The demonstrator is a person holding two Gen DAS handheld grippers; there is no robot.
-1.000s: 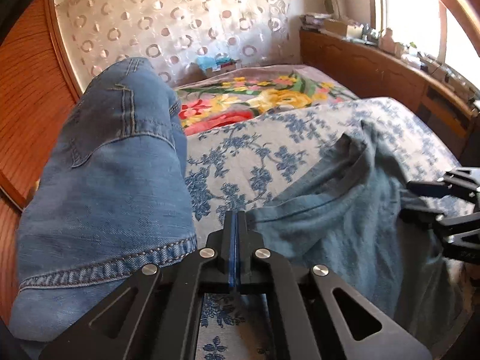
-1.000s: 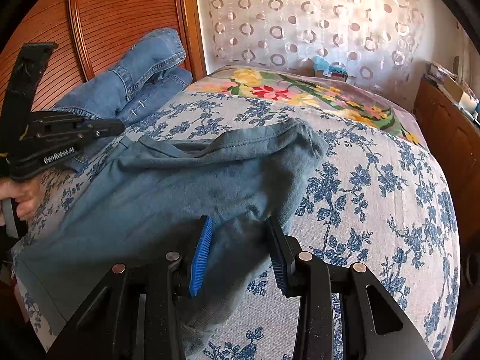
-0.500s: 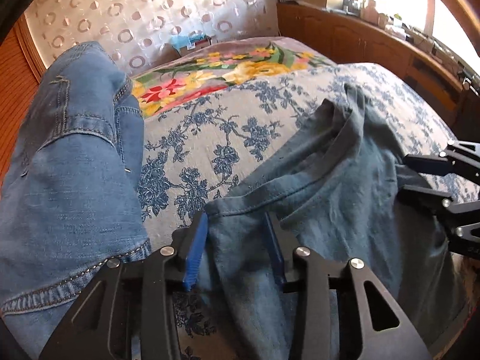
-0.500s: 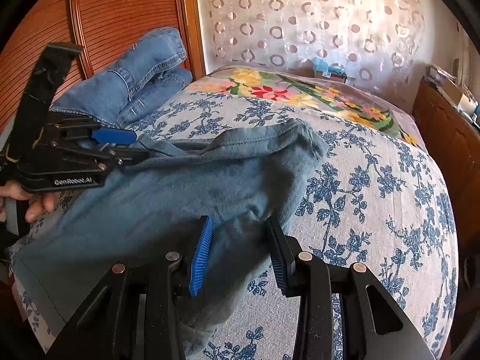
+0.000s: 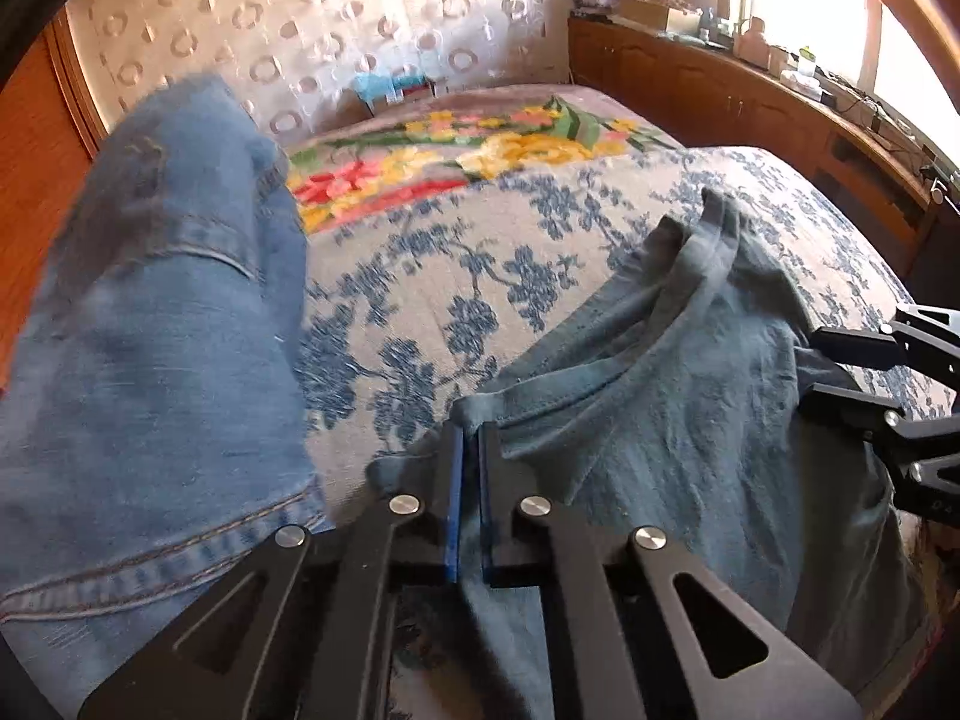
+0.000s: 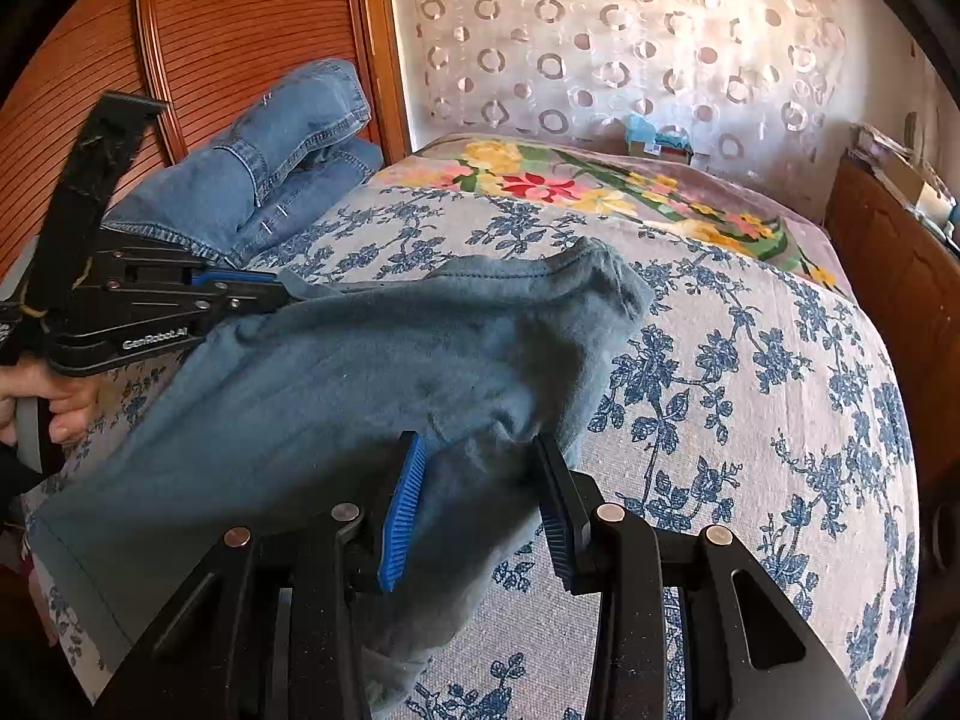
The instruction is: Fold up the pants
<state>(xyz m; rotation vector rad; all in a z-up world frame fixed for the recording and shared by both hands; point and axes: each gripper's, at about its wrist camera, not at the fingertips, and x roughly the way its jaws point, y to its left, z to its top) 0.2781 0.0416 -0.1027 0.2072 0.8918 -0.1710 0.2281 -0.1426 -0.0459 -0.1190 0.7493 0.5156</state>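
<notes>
My left gripper (image 5: 469, 450) pinches just the hem corner of the grey-blue pants (image 5: 690, 420); right gripper (image 6: 480, 468) clamps bunched cloth. Lifting unevenly, I risk the corner slipping out.

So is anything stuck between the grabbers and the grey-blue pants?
Nothing visible. The left gripper is shut right on the edge of the grey-blue pants. The right gripper has a bunched part of them between its fingers. The jeans lie off to the side.
</notes>
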